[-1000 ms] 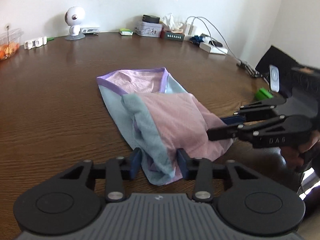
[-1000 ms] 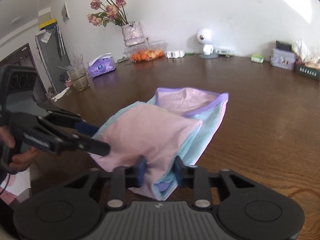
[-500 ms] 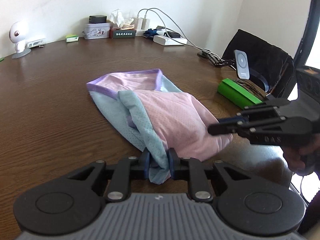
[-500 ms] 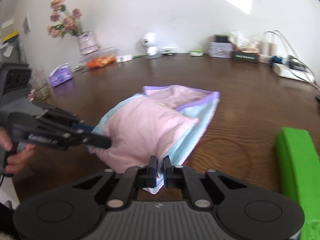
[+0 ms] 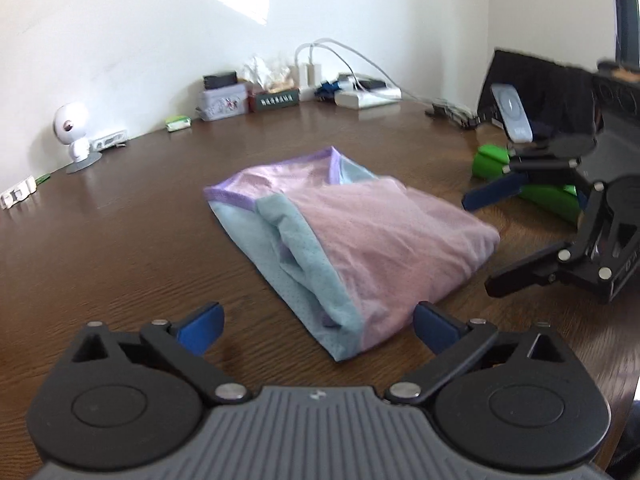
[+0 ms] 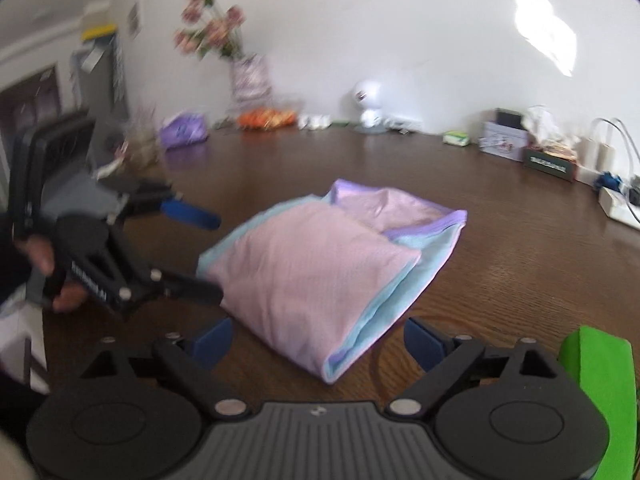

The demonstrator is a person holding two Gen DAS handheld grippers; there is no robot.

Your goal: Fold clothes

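left tool [image 5: 316, 328]: jaws just opened wide, nothing gripped, garment corner lies between the pads
right tool [image 6: 318, 338]: jaws just opened wide, nothing gripped
garment [image 5: 352, 236]: pink/light-blue, folded, flat on brown bench [image 5: 120, 264], between both tools
green object [image 6: 600, 376]: beside right tool

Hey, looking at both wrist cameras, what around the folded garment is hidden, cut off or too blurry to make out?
- Garment underside and inner layers: both views, hidden by its own folds.
- Green object: right wrist view, cut off by the frame edge; left wrist view, partly behind the right hand-held gripper.
- Flowers: right wrist view, blurred.
- Label on the dark box: too small.
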